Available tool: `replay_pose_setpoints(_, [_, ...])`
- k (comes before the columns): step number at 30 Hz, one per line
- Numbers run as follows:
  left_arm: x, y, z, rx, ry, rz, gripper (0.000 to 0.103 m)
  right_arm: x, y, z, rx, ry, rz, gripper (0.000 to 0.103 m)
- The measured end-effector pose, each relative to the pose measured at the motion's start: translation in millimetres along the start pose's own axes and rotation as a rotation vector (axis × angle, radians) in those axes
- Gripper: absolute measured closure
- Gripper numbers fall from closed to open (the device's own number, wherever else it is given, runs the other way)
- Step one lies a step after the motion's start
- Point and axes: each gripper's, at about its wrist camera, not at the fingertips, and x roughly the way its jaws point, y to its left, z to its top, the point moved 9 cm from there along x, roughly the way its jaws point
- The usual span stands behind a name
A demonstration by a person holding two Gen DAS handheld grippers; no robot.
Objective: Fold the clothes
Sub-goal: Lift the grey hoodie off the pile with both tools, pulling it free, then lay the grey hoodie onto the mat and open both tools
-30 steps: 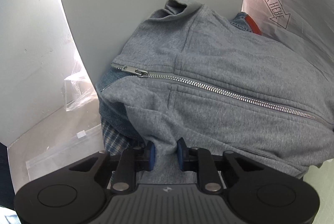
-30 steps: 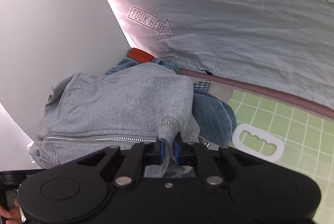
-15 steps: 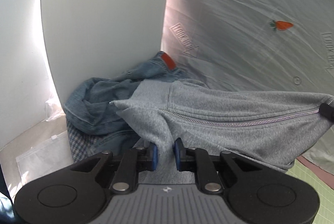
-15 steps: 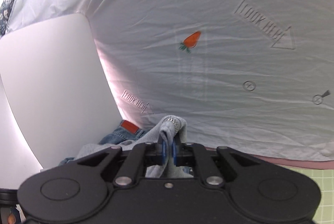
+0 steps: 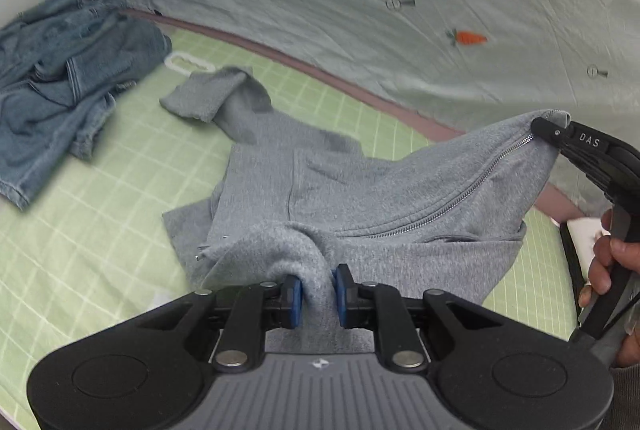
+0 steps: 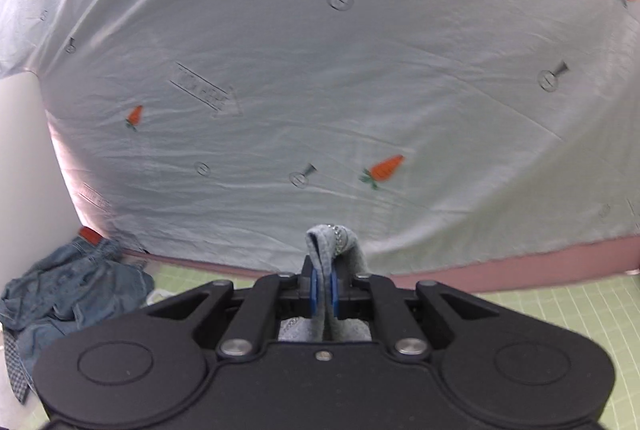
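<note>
Item: grey hoodie (image 5: pixel 320 181), zipped, held at two points. Left claw (image 5: pixel 314 296) is clamped on a thick bunch of its fabric; right claw (image 6: pixel 323 292), off to the left claw's right, is pinched nearly closed on the zipper-end edge. The hoodie hangs stretched between the claws, with one sleeve (image 5: pixel 208 95) trailing ahead on the green surface (image 5: pixel 80 230). Jeans (image 5: pixel 60 69) lie crumpled well ahead and left of the left claw, unfolded. Progress: early; the hoodie is picked out but not yet laid flat, and no fold is made. Change: a second ago the hoodie sat atop the jeans pile in the corner; now it is well clear of it, over open surface.
</note>
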Motion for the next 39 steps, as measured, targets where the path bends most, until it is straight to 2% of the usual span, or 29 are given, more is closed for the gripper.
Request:
replay_pose_setpoints(3, [-0.6,-9.5,-17.9,0.034,0.015,0.027,0.085,3.0,-48.8,-55.8,0.056,0.136,-0.101,0.093])
replay_pose_setpoints(5, [-7.3,-6.3,-16.5,0.043,-0.026,0.052,0.084,2.5,-78.4,-92.4,0.086,0.218,-0.177,0.084])
replay_pose_setpoints(6, [-10.3,-4.2,-14.9,0.048,-0.046,0.066,0.084,-0.9,-89.2,-108.3,0.094,0.243,-0.228,0.071])
replay_pose_setpoints(7, [-11.5,0.6,-9.0,0.048,-0.059,0.092,0.081,-5.6,-98.9,-121.3,0.123,0.256,-0.265,0.052])
replay_pose_setpoints(9, [-12.4,12.4,0.0,0.04,-0.077,0.142,0.075,-16.3,-114.8,-142.3,0.204,0.266,-0.306,0.026])
replay_pose_setpoints(14, [-8.1,46.9,7.9,0.009,-0.073,0.226,0.067,-27.2,-130.2,-170.9,0.332,0.299,-0.364,0.016])
replay_pose_setpoints(16, [-3.7,59.0,8.8,0.009,-0.058,0.229,0.061,-29.7,-129.3,-177.9,0.359,0.298,-0.382,0.006])
replay_pose_setpoints(19, [5.5,71.6,11.5,0.017,-0.041,0.229,0.049,-27.3,-122.1,-188.2,0.395,0.308,-0.386,0.002])
replay_pose_setpoints(21, [14.2,78.9,15.6,0.024,-0.031,0.229,0.047,-22.6,-115.3,-196.5,0.417,0.329,-0.376,0.001])
replay_pose_setpoints(24, [32.7,86.1,25.1,0.026,-0.011,0.214,0.037,-13.0,-107.4,-212.7,0.445,0.37,-0.364,0.0])
replay_pose_setpoints(30, [84.4,85.8,53.3,0.041,0.042,0.165,0.034,1.2,-104.7,-232.3,0.495,0.405,-0.347,0.0])
replay_pose_setpoints(39, [162.9,70.9,83.5,0.122,0.138,0.167,0.031,16.8,-116.7,-238.2,0.479,0.438,-0.318,0.001])
